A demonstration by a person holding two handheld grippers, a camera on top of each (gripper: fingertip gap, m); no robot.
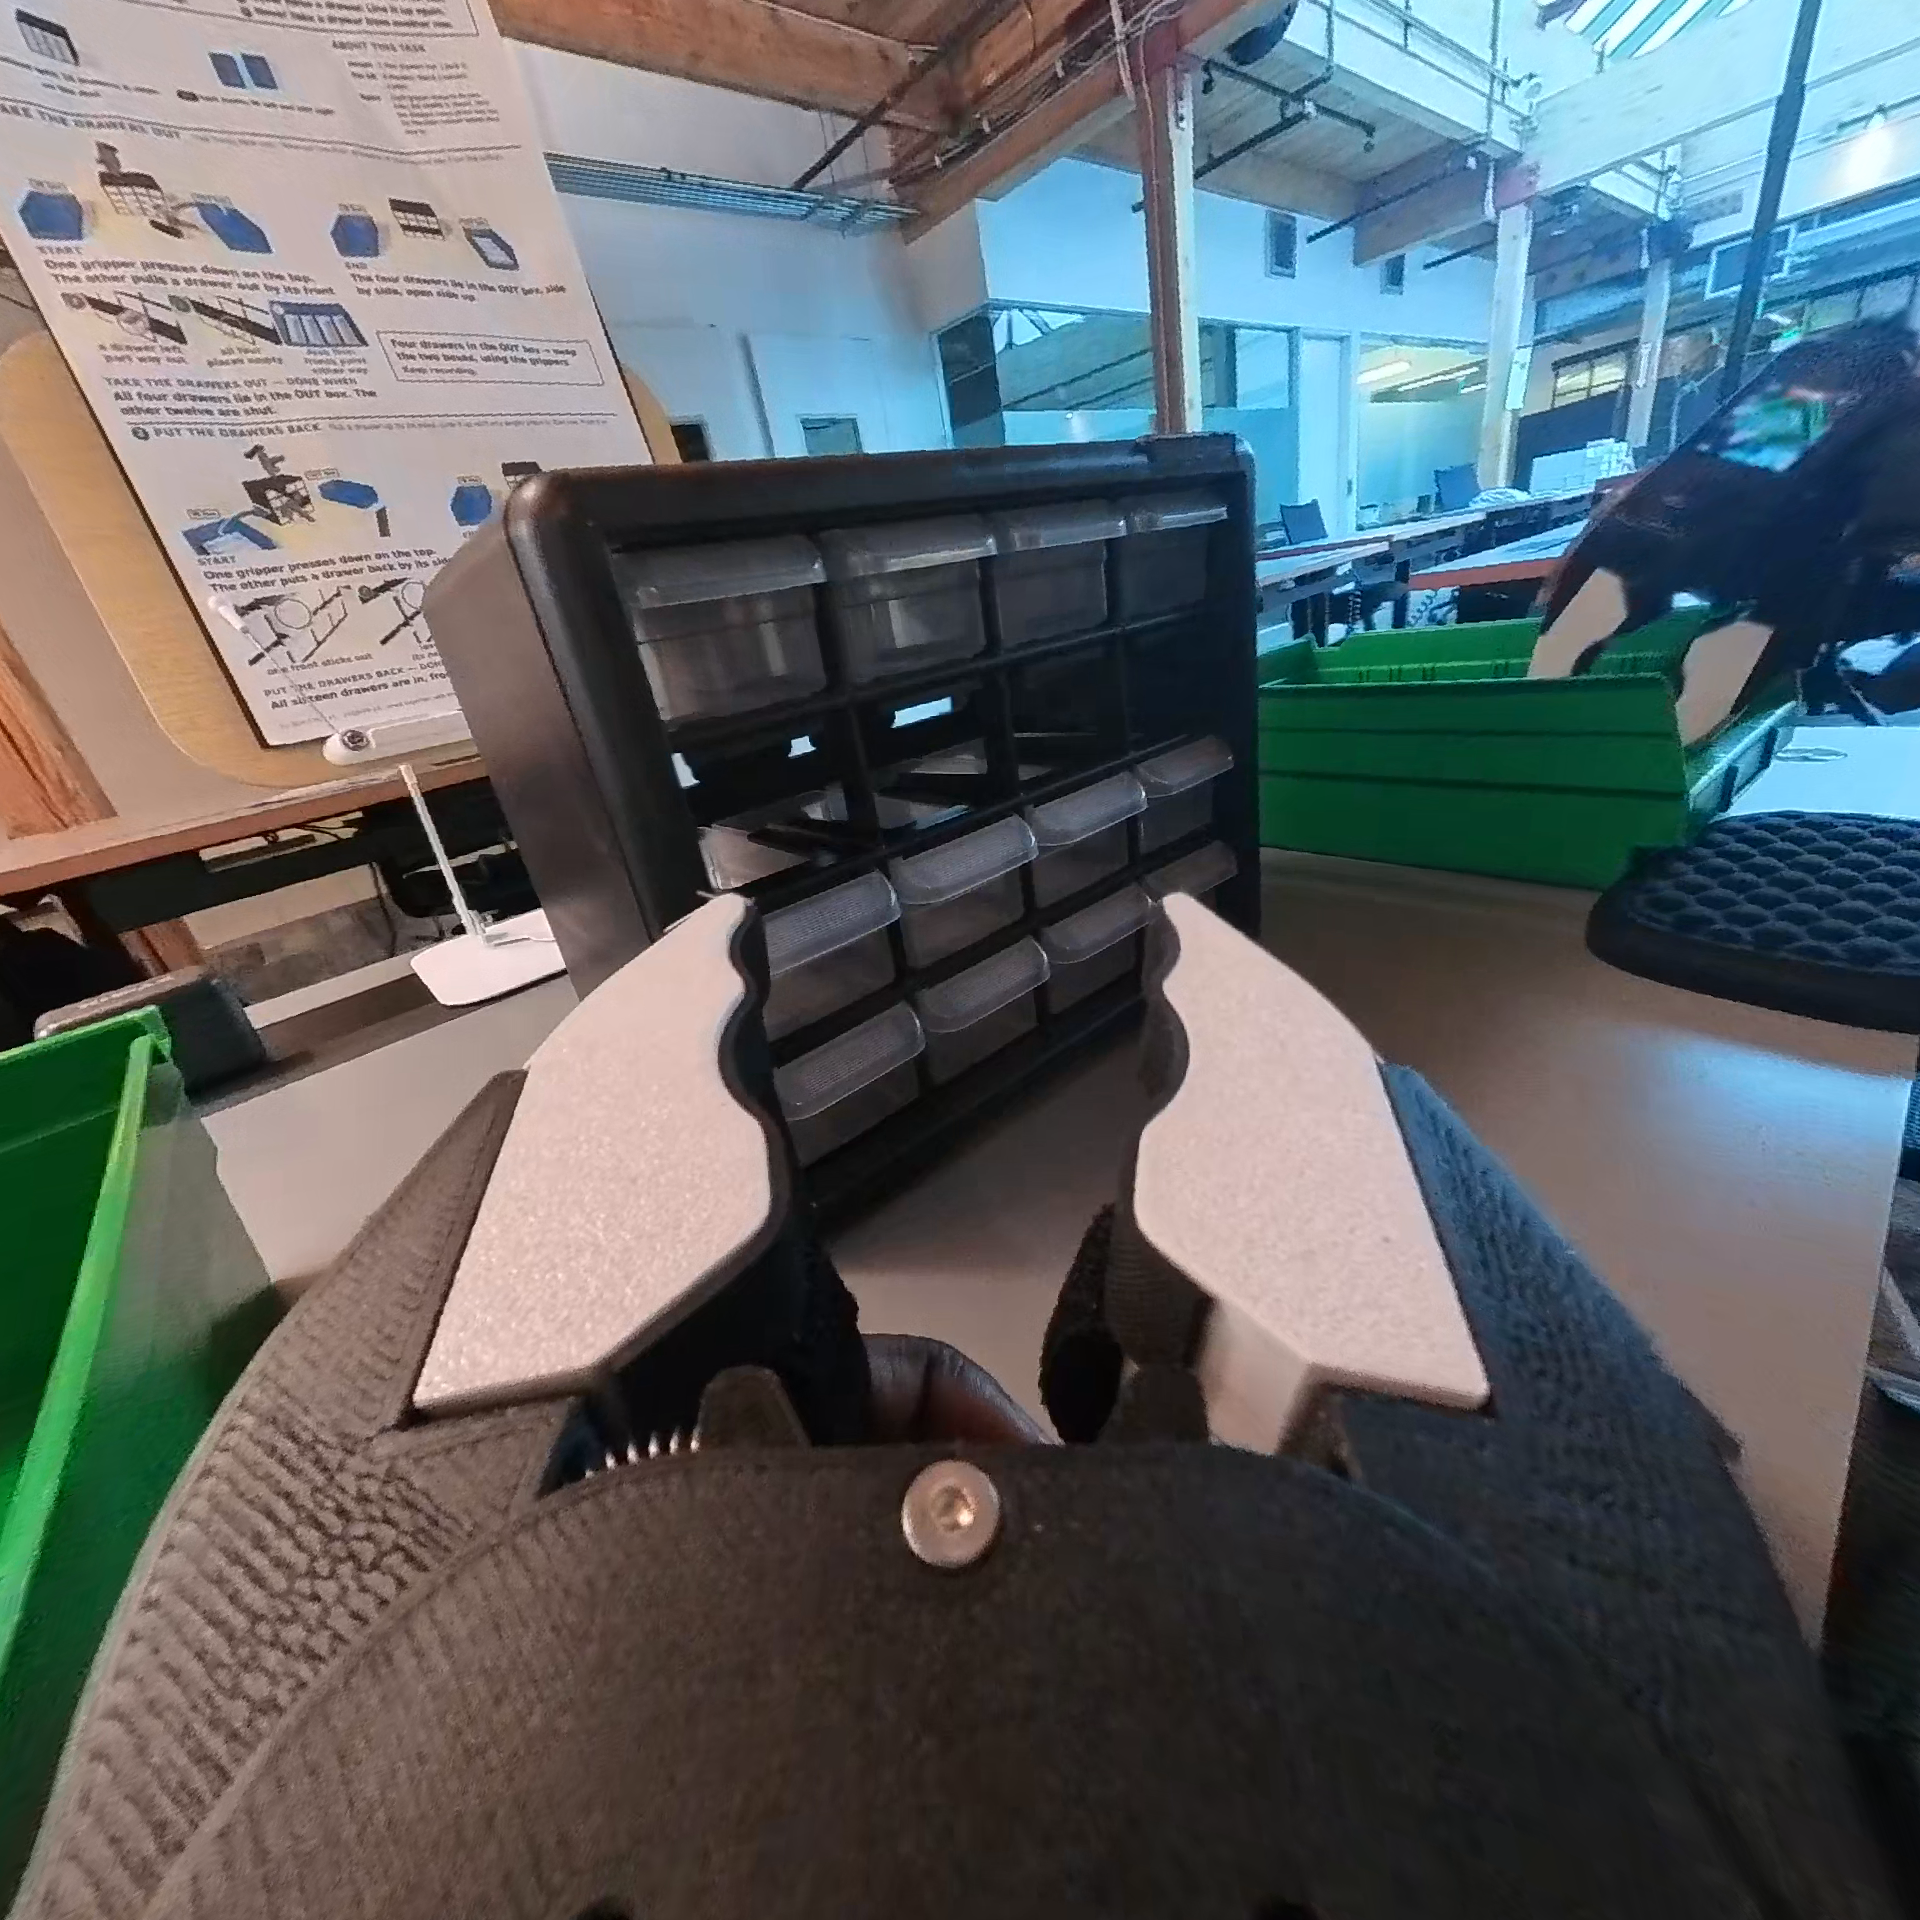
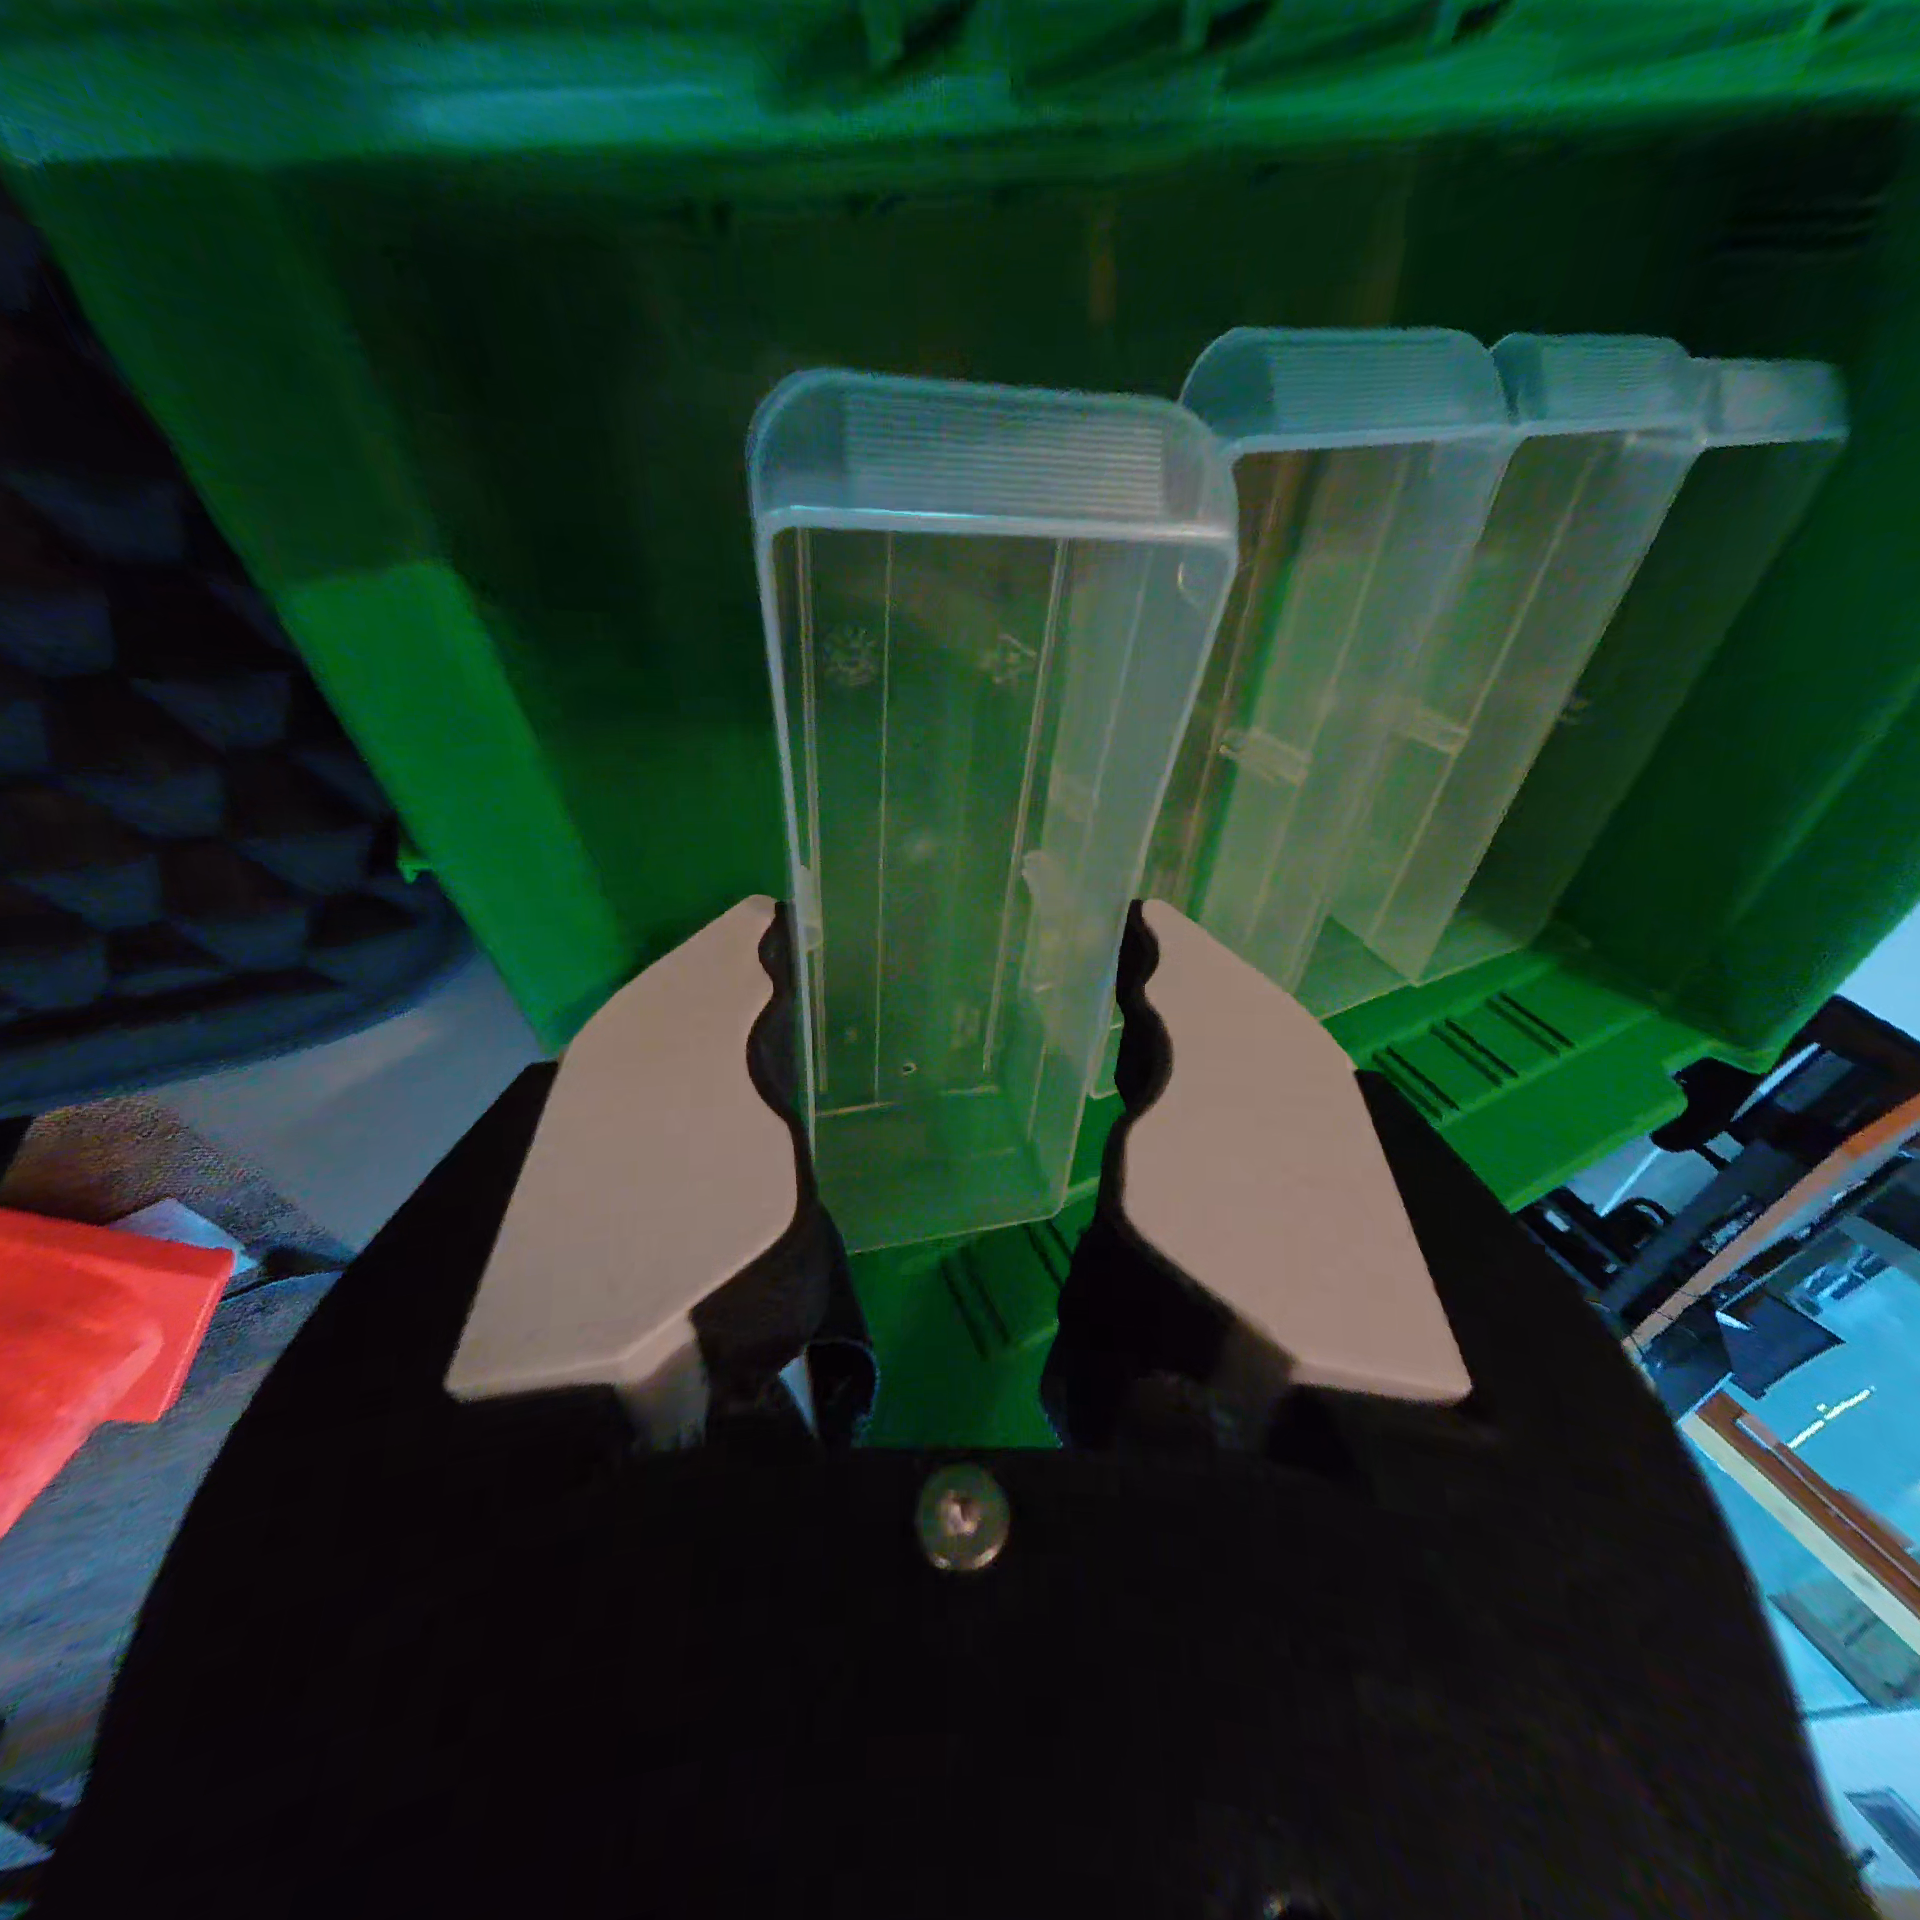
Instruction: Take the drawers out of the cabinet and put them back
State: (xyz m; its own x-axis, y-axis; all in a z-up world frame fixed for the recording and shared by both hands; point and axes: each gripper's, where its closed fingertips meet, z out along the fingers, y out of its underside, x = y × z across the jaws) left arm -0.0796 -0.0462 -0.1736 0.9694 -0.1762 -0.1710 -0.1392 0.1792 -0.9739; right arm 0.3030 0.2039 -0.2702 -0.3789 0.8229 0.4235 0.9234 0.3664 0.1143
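right wrist view: right gripper (image 2: pixel 951 1023) fingers clamped on the side walls of a clear drawer (image 2: pixel 987 790), near its rear end
drawer axis: runs straight ahead from the fingers, handle lip farthest
place: over the green bin (image 2: pixel 1455 1049), beside the drawers lying there (image 2: pixel 1455 665)
left gripper (image 1: pixel 951 987): fingers apart, empty, facing the cabinet (image 1: pixel 883 748) on the tabletop (image 1: pixel 1455 1091)
judgement: right is the nearer
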